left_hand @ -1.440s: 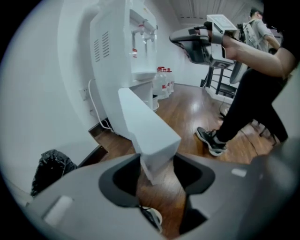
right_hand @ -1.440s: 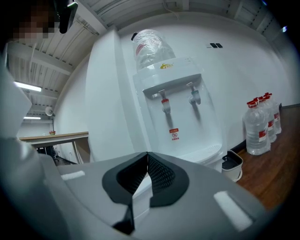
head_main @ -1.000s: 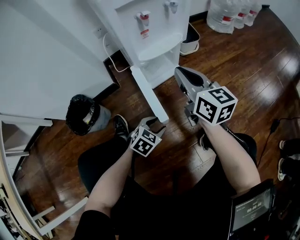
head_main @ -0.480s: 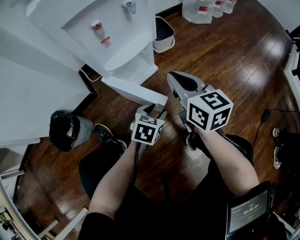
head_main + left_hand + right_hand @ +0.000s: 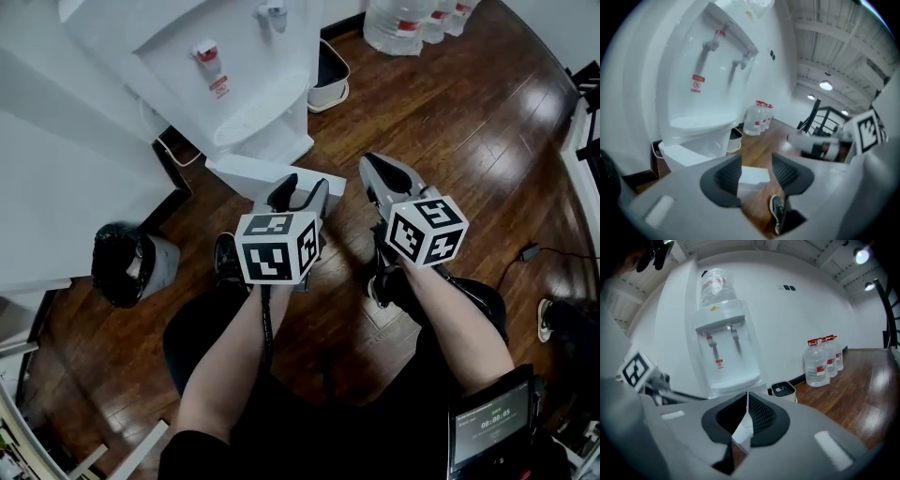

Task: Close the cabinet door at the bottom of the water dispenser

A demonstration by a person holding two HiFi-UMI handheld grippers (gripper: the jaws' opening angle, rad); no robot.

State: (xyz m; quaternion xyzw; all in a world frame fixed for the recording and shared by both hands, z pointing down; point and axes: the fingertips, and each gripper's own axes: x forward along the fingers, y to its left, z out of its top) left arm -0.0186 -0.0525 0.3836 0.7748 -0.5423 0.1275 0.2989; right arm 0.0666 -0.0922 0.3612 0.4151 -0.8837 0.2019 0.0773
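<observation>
Over wood floor (image 5: 450, 112), left gripper (image 5: 300, 190) partly hides cabinet door (image 5: 246, 173).

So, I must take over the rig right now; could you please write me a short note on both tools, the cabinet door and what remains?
Left tool: jaws a little apart at the free edge of the cabinet door. That edge shows between them, but I cannot tell whether the pads press on it.
Right tool: shut, empty, in the air to the right of the door.
Door: partly open, swung out from the base of the water dispenser toward the person.
Done: nothing finished yet.
Left to do: swing the door in until it sits flush with the dispenser.
</observation>
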